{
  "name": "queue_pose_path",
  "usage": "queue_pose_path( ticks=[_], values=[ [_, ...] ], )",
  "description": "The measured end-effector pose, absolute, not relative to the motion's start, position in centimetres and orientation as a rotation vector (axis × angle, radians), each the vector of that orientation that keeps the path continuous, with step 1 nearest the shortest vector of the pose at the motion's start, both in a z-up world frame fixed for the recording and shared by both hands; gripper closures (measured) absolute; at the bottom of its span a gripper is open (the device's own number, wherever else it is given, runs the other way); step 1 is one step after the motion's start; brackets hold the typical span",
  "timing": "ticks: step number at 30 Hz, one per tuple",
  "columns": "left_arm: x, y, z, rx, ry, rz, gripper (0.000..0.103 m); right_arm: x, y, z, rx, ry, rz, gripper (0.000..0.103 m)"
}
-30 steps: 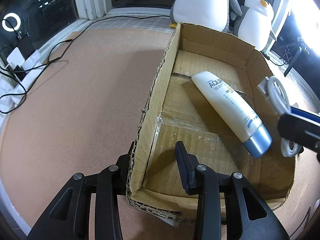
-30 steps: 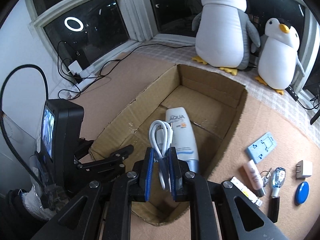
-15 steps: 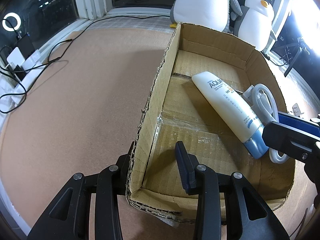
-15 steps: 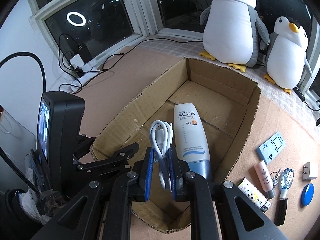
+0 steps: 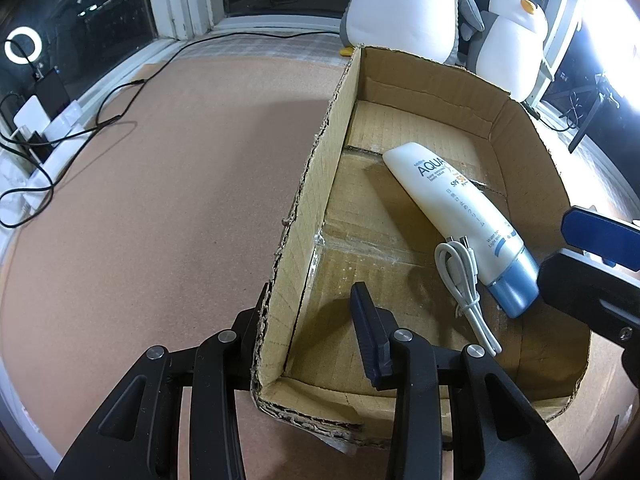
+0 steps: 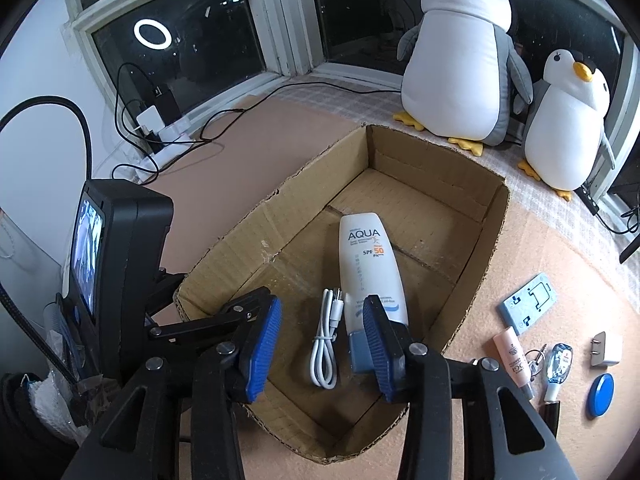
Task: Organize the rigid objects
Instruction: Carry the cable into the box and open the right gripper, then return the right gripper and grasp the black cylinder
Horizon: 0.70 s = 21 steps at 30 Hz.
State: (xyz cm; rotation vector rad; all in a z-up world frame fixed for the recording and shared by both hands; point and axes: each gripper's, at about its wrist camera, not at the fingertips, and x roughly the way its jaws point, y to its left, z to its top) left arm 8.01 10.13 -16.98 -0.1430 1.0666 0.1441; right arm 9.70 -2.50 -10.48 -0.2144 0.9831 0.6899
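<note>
An open cardboard box [image 6: 486,240] [image 5: 316,168] holds a white AQUA sunscreen tube [image 6: 370,264] [image 5: 460,208] with a blue cap. A coiled white USB cable [image 6: 326,344] [image 5: 460,276] lies on the box floor beside the tube. My right gripper [image 6: 320,344] is open and empty just above the cable. My left gripper [image 5: 308,320] straddles the box's left wall near its front corner, one finger outside, one inside; whether it pinches the wall is unclear.
Right of the box lie a blue card [image 6: 528,308], a pink tube [image 6: 514,356], keys with a fob [image 6: 554,364], a white plug [image 6: 606,350] and a blue disc [image 6: 600,394]. Two plush penguins [image 6: 460,52] stand behind. Cables and chargers [image 6: 156,120] lie far left.
My right gripper opened and let go of the white cable, which now lies on the box floor beside the tube. The left gripper has not moved.
</note>
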Motion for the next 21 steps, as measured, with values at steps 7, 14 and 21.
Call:
queue_pose_path(
  ticks=[7, 14, 21],
  values=[
    [8.0, 10.0, -16.9, -0.136, 1.068, 0.145, 0.068, 9.5, -4.0, -9.9, -0.215, 0.964, 0.656, 0.059],
    [8.0, 9.9, -16.9, -0.13, 1.071, 0.146, 0.068, 9.7, -7.7, -9.3, -0.187, 0.954, 0.593, 0.058],
    [8.1, 9.8, -16.9, -0.124, 1.072, 0.149, 0.067, 10.2, -14.9, -10.1, -0.123, 0.977, 0.455, 0.058]
  ],
)
